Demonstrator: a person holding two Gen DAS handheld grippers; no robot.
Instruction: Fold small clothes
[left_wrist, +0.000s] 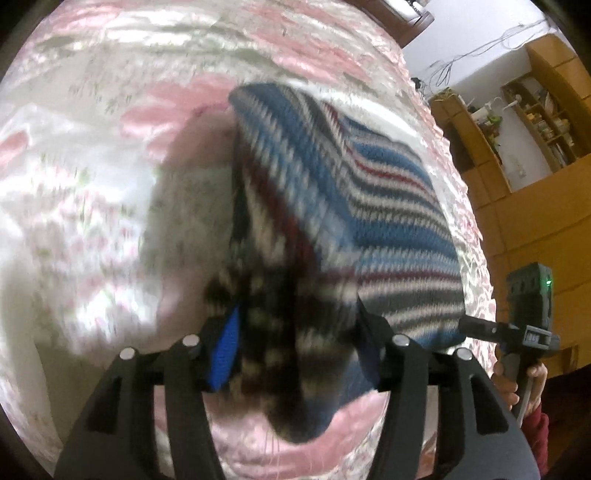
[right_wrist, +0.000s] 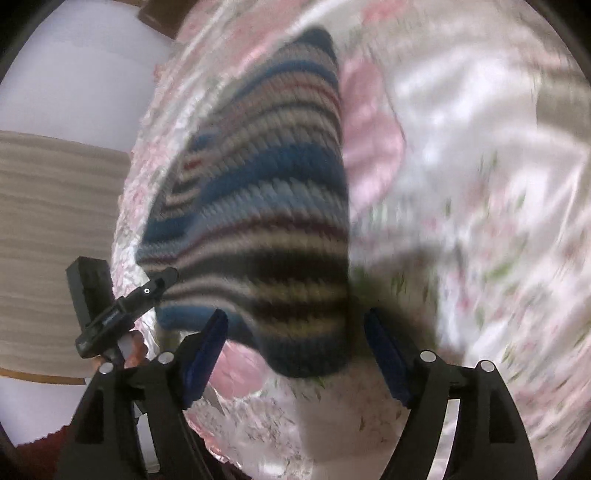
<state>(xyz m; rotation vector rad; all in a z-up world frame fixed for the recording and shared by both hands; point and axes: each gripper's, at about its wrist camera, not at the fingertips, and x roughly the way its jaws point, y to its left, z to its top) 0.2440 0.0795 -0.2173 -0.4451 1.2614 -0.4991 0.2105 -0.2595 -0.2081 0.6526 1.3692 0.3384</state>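
While the striped knit garment (left_wrist: 314, 206) hangs half-lifted over the bed (left_wrist: 92, 192), near the bed's edge closest to the person, the left tongs (left_wrist: 295, 350) are clamped on a bunched corner of it, blue pads pressing the wool from both sides. The right tongs (right_wrist: 295, 347) stand apart with the garment's lower hem drooping between the open pads (right_wrist: 210, 343); both views are smeared by motion, so whether that hem actually touches a pad is hard to say. In my judgement the step in hand is carrying one side over to make a fold, and it will go best if the held corner travels low and level across the body of the garment, so the thick knit lays down flat rather than rolling. The free tongs would do well to pin or take the matching corner first, so both edges land square. The wool looks heavy and floppy, and the satin beneath it slippery, so the lower layer could slide along if dragged. The bed is dressed in a glossy pink and white floral cover with rumpled ridges toward its far side. Beyond the bed's edge in the left wrist view stand wooden shelves (left_wrist: 535, 122) holding small items, loose cables on a white wall, and the person's hand (left_wrist: 517, 384) in a red sleeve gripping the other handle.
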